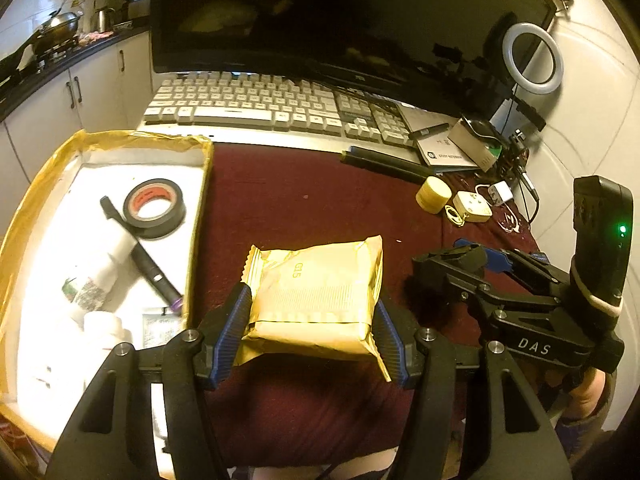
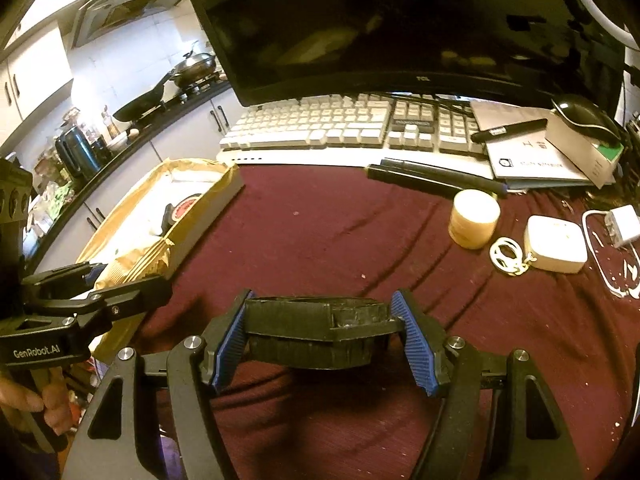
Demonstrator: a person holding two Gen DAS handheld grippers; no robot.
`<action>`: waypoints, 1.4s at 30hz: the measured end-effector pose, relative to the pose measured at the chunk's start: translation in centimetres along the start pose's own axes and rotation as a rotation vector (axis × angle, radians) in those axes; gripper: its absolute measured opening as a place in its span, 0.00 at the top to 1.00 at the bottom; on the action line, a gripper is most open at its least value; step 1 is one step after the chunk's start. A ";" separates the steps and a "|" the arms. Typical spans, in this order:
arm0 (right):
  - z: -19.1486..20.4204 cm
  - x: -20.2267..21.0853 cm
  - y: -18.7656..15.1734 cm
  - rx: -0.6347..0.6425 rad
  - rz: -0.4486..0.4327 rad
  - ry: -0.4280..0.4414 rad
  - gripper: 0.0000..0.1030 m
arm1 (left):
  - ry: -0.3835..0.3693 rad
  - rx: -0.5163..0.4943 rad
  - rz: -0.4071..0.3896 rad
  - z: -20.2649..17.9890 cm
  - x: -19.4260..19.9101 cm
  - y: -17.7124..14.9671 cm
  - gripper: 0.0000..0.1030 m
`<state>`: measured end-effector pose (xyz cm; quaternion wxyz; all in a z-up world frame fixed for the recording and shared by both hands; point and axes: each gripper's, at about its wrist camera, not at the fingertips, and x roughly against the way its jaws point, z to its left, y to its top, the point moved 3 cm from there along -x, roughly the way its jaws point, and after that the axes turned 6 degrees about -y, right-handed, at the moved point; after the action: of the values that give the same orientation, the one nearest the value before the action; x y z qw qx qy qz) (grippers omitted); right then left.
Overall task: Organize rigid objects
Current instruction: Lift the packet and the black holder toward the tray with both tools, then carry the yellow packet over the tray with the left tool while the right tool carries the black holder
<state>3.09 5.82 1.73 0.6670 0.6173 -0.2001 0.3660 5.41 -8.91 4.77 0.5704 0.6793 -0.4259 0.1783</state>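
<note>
A gold foil packet [image 1: 316, 280] hangs above the dark red cloth, with my left gripper [image 1: 311, 300] shut on its two sides. To its left lies a paper-lined cardboard box [image 1: 200, 184] that holds a black tape roll [image 1: 154, 208], a black pen [image 1: 154, 268] and a white bottle [image 1: 100, 272]. My right gripper [image 2: 322, 300] is shut on a flat black plastic piece [image 2: 316, 332], held just above the cloth. In the left wrist view the right gripper [image 1: 460, 258] is off to the right; in the right wrist view the left gripper [image 2: 92, 276] and packet [image 2: 136, 264] are at the left.
Behind the cloth stand a white keyboard [image 2: 340, 124] and a dark monitor [image 2: 380, 20]. At the right lie a cream round jar [image 2: 474, 220], a white square device [image 2: 556, 244], a white charger [image 2: 622, 224], a black rod [image 2: 432, 178], and a notebook [image 2: 532, 156] with a marker.
</note>
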 end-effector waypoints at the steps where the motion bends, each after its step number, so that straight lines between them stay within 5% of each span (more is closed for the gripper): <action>1: 0.2 -0.1 0.1 0.003 0.000 0.004 0.37 | 0.003 0.003 -0.004 0.2 0.3 -0.1 0.43; 19: 2.3 -0.3 0.5 0.040 -0.005 0.034 0.37 | 0.027 0.045 -0.047 2.1 2.2 -0.1 0.43; 30: 3.7 0.3 0.9 0.109 -0.099 -0.120 0.37 | 0.031 0.056 -0.067 2.7 2.8 0.2 0.43; 42: 6.2 -0.2 1.3 0.146 -0.095 -0.085 0.37 | 0.050 0.075 -0.101 4.6 4.4 0.9 0.43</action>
<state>3.15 -0.23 3.43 0.6276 0.6882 -0.1716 0.3211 6.08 -14.78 7.23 0.5632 0.7162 -0.3698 0.1819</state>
